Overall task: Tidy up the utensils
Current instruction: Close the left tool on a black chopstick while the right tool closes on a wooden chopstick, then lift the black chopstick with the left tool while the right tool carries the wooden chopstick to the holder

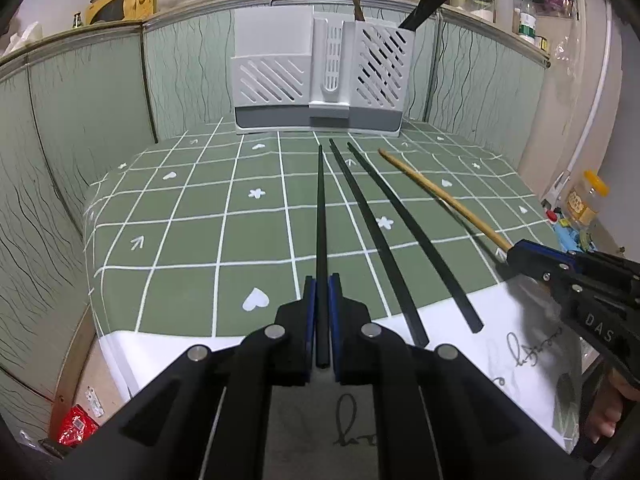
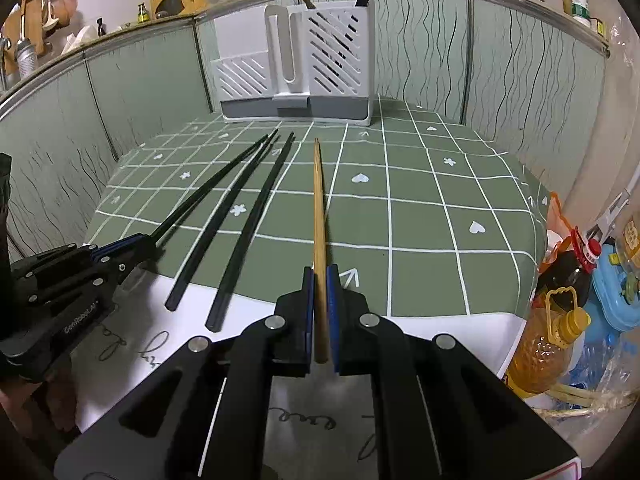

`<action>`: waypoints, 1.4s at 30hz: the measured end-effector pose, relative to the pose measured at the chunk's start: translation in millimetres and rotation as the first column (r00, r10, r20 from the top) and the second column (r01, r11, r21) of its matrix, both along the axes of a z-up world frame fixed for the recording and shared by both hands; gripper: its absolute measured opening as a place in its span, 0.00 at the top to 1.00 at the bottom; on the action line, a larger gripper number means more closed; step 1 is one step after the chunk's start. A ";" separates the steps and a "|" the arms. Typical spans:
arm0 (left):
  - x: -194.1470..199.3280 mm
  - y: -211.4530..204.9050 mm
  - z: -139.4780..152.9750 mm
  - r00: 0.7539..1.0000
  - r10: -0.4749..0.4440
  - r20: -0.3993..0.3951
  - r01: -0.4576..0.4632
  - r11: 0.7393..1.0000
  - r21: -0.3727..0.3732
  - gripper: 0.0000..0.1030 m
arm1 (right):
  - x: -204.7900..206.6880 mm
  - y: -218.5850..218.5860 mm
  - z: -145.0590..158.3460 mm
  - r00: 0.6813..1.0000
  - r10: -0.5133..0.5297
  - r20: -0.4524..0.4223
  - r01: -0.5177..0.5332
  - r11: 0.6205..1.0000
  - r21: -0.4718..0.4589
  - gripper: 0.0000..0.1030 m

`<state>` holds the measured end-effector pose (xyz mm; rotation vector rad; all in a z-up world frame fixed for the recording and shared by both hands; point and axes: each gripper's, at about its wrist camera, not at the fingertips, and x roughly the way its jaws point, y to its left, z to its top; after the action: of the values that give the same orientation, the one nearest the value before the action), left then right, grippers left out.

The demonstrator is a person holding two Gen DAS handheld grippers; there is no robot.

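Looking along our left tongs (image 1: 322,292), clamped on a black chopstick (image 1: 321,216), we see open green table (image 1: 192,216) ahead up to the white utensil holder (image 1: 320,80); two more black chopsticks (image 1: 384,240) lie just right. From the right view, our right tongs (image 2: 320,284) pinch a slim wooden chopstick (image 2: 319,208) near the table's front edge.

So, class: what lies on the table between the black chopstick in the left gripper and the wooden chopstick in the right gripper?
Two loose black chopsticks, seen in both wrist views.
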<state>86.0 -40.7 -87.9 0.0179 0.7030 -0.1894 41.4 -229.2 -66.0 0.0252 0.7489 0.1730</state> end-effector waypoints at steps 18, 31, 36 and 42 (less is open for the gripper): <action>-5.9 9.3 59.4 0.995 0.002 0.103 0.004 0.998 -0.060 0.94 | -4.4 -8.4 62.9 0.993 -0.001 0.120 -0.002 1.000 0.027 0.94; 4.9 14.1 106.4 0.982 0.015 0.191 -0.001 0.997 -0.076 0.94 | 8.2 -8.4 103.8 0.982 -0.002 0.191 -0.007 0.999 0.046 0.94; 10.7 14.7 122.1 0.977 0.016 0.213 0.001 0.997 -0.079 0.94 | 13.3 -9.2 117.5 0.977 -0.006 0.214 -0.005 0.999 0.052 0.94; 13.9 14.5 140.2 0.969 0.012 0.246 0.008 0.997 -0.082 0.94 | 16.8 -13.7 133.0 0.970 -0.010 0.242 -0.004 0.998 0.058 0.94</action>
<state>99.9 -26.3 52.2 -0.0375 0.4472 -0.2097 58.2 -242.9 67.1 0.0596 0.4992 0.1915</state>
